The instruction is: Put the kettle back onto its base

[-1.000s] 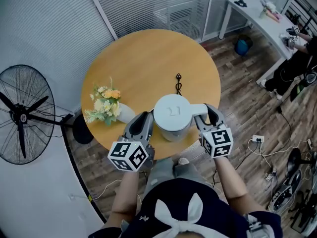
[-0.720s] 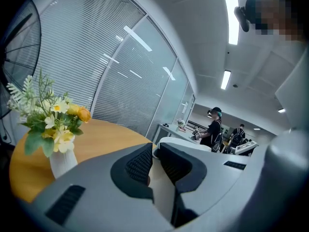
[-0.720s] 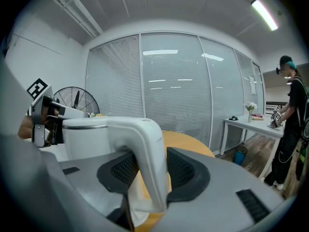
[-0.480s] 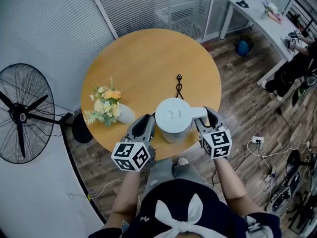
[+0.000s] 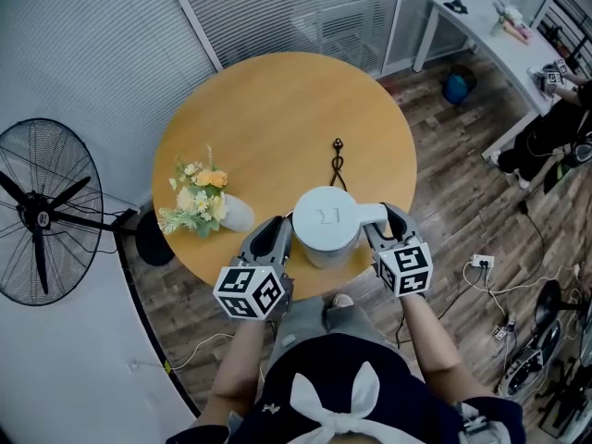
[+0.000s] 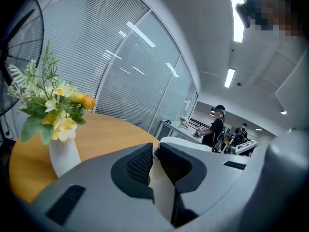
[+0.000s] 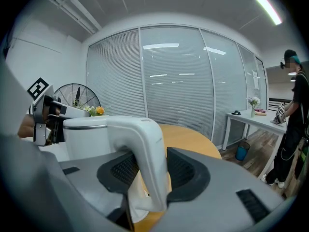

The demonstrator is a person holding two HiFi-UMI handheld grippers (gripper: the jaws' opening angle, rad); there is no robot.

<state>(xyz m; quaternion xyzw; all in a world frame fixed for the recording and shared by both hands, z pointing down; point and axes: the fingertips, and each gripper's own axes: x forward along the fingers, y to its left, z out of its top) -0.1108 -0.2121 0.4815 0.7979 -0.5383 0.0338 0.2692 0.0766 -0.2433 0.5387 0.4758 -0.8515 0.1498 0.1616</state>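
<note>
- Round wooden table (image 5: 277, 109) in front of glass walls with blinds; the white kettle (image 5: 326, 220) is at its 6 o'clock edge.
- Right gripper (image 7: 147, 167) is clamped on the kettle's handle (image 7: 145, 134), at the kettle's 3 o'clock.
- Left gripper (image 6: 154, 161) is at the kettle's 9 o'clock, jaws narrowly apart with nothing between them.

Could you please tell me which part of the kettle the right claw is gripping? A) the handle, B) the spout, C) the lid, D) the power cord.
A: in the right gripper view, the right claw has its pads pressed on either side of the white handle of the kettle.
</note>
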